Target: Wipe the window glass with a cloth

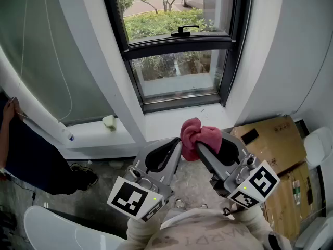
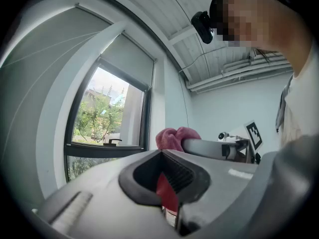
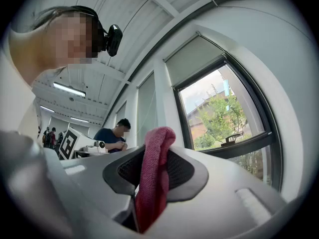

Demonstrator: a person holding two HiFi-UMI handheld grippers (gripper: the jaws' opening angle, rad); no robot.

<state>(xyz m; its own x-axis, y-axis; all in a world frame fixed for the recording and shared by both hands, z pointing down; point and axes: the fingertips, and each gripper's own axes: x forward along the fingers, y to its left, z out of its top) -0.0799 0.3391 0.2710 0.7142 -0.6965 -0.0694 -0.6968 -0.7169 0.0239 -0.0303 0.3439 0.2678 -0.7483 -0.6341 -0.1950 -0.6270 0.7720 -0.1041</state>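
Note:
A pink cloth (image 1: 193, 135) is bunched between the jaws of my right gripper (image 1: 200, 147), held up in front of the white sill. In the right gripper view the cloth (image 3: 153, 176) hangs through the shut jaws of that gripper (image 3: 154, 168). My left gripper (image 1: 176, 146) sits just left of the cloth, jaws together with nothing held; in its own view the left gripper (image 2: 167, 176) shows only a thin slit with something red behind. The window glass (image 1: 177, 72) in a black frame lies ahead, with an upper pane (image 1: 166, 7) and a black handle (image 1: 183, 30).
A white sill (image 1: 171, 120) runs below the window, with a small pale sponge (image 1: 109, 121) on the ledge to the left. A person (image 1: 15, 150) stands at far left. Cardboard boxes (image 1: 270, 139) lie at right. A blind cord (image 1: 57, 61) hangs left of the window.

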